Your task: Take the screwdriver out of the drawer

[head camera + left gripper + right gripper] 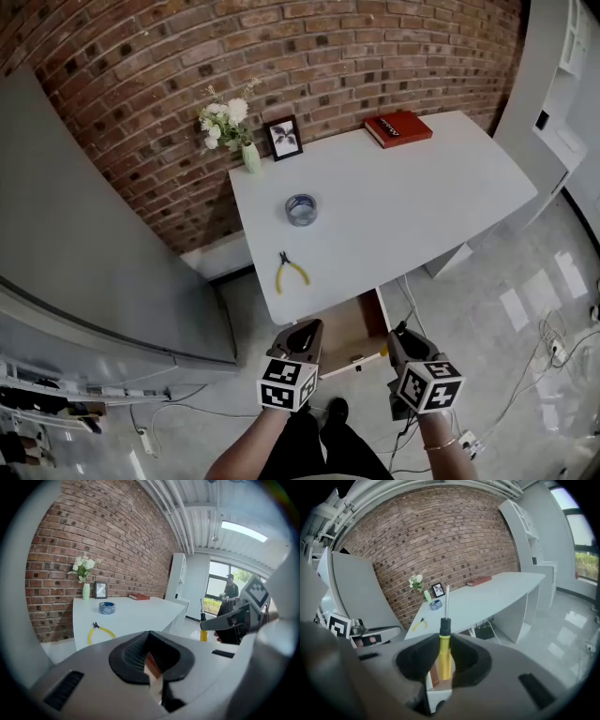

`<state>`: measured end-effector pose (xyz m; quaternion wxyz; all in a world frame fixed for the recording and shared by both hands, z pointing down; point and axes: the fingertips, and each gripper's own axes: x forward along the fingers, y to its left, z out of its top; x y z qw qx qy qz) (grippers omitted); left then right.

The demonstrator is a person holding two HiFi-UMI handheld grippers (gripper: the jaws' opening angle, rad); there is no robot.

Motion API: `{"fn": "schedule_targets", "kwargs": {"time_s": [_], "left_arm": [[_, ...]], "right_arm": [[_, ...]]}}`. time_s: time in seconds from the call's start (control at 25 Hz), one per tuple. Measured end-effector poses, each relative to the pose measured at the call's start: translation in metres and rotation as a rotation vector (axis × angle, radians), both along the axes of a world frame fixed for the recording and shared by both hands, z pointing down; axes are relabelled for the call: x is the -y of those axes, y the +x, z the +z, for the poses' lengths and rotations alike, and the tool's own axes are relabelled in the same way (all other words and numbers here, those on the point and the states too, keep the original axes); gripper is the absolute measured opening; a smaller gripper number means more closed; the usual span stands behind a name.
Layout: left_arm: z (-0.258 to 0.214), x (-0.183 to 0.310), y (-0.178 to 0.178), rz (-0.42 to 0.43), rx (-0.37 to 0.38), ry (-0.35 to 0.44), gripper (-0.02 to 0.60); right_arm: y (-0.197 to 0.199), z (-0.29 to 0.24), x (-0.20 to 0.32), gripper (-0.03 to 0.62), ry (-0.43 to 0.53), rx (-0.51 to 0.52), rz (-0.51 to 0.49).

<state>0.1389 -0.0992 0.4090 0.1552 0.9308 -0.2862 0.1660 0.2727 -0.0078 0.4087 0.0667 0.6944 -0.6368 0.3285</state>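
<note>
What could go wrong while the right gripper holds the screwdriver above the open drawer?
The right gripper pinches only the yellow handle of the screwdriver, with the shaft sticking out ahead, so it may pivot or slip. The drawer hangs open just in front of both grippers; a forward move could knock it. The bare tip could scratch the table.

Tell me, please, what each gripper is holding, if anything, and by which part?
Right gripper: the screwdriver, by its yellow handle. Left gripper: nothing, fingers closed.

The grey left gripper (302, 330) and right gripper (401, 336) bear cubes (286, 384) of black-and-white square markers. The person wears dark trousers (317, 452) and a bracelet (439, 444).
</note>
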Motion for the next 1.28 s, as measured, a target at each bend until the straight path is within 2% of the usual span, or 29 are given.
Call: {"fn": "schedule_targets", "kwargs": {"time_s": [0.4,0.64,1.28], "left_arm": [[-0.015,-0.013,-0.009,-0.014,-0.016,0.023,-0.011],[-0.02,-0.017,-0.013,-0.03,-0.025,0.031,-0.01],[-0.027,-0.025,-0.016,-0.05,-0.033,0.054,-0.01]], "right_arm": [[-0.003,-0.029,-0.016,0.077,0.061,-0.063,-0.009],[-0.005,-0.039,-0.017,0.077,0.083,-0.137,-0.034],[-0.012,-0.042,-0.026,0.077,0.099,-0.169,-0.061]]}}
